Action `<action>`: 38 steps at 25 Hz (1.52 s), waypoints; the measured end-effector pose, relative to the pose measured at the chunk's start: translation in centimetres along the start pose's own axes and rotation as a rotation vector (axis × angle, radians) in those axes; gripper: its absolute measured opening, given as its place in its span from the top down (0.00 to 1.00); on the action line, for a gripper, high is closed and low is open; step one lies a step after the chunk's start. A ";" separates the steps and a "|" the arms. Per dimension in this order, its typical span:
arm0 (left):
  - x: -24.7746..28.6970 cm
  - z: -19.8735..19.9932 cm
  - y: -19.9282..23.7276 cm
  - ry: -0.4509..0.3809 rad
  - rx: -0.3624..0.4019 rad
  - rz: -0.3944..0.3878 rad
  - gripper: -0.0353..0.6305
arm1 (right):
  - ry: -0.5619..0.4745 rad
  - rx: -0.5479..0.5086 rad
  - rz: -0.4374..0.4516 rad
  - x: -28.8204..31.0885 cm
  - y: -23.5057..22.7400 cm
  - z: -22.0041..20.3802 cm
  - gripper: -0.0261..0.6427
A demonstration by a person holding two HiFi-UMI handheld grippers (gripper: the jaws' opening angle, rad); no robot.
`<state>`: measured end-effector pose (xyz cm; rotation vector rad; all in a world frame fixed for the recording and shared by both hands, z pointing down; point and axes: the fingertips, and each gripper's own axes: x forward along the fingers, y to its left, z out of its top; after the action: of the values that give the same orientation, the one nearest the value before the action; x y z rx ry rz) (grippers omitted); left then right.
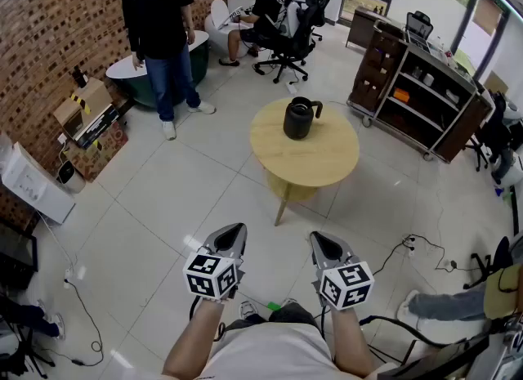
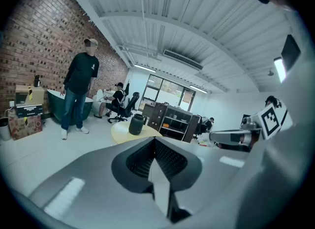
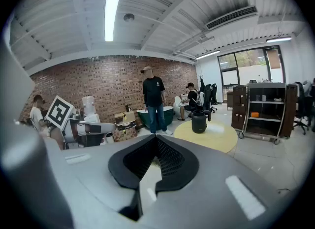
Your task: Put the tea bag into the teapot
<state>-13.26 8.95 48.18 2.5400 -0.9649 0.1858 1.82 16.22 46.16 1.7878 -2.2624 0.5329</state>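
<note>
I hold both forearms out in front of my chest, roughly parallel. My left tongs [image 1: 231, 235] and right tongs [image 1: 324, 243] sit side by side with a gap between them, noses aimed toward 12 o'clock and dipped slightly toward the white tiled floor [image 1: 163, 207]. Each carries its black-and-white marker cube on top, close to my wrist. In the left gripper view the right tongs show out at 3 o'clock. In the right gripper view the left tongs sit at 9 o'clock.

Both pairs of jaws are closed. In each gripper view the black ribbed pads meet in a tight V with only a pale sliver at the seam, and I cannot make out any object pinched there.

The squat black teapot [image 1: 298, 118] stands upright at about 12 o'clock from my hands, well apart from them. It has a rounded matte body, a looped handle over the top and a short spout poking toward 3 o'clock. It rests on the round pale wooden table [image 1: 323, 162], toward the tabletop's 11 o'clock edge.

A person in a black T-shirt and jeans [image 1: 159, 35] stands at 10 o'clock, and a dark brown shelf trolley [image 1: 417, 96] is at 2 o'clock.
</note>
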 end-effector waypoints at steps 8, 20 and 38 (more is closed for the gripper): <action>-1.1 0.1 1.8 0.000 0.008 -0.035 0.93 | -0.006 -0.005 -0.034 0.5 2.4 -0.2 0.96; 1.5 0.4 3.3 0.014 0.015 -0.050 0.93 | -0.021 0.004 -0.081 2.4 0.2 0.3 0.96; 14.2 3.6 6.1 0.071 0.031 -0.034 0.93 | -0.007 0.062 -0.085 11.0 -10.0 3.5 0.96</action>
<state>-6.70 -5.26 50.72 2.5578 -0.8974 0.2813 9.01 3.03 48.67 1.9086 -2.1853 0.5875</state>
